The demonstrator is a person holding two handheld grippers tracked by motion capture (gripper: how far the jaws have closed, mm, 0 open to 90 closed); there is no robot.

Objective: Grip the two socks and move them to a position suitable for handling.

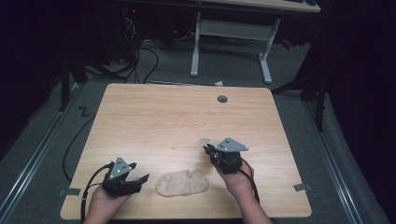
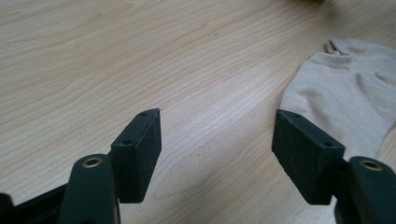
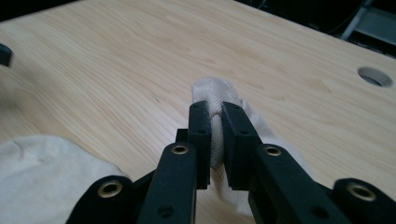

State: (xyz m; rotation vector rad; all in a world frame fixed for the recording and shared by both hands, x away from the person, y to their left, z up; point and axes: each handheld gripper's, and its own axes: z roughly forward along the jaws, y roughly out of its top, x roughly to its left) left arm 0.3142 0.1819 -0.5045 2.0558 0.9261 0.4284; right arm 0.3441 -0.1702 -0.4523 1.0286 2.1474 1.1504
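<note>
Right gripper view gives us the main thing: a beige sock pinched between the two black jaws of the right gripper, jaws nearly closed with a fold of knit fabric squeezed in the narrow gap, rest of the sock drooping down toward 5 o'clock onto the table. In the high view we see that same sock poking out at about 10 o'clock from the right gripper, right of the table's middle. A second sock lies flat on the near edge of the table, at roughly 8 o'clock from the held one and just beside the left gripper. Left gripper jaws stand wide apart, nothing between them, bare wood under the gap, second sock at 2 o'clock. We judge the step is lifting one sock to pair or stack it with the flat one; to do it well, keep the pinch firm on the fold, lift until the tail is off the wood before swinging over, and line up cuff to cuff. Socks are soft ribbed knit, limp, rounded toe; table is smooth light wood grain with a round grey cable hole at the far side.
</note>
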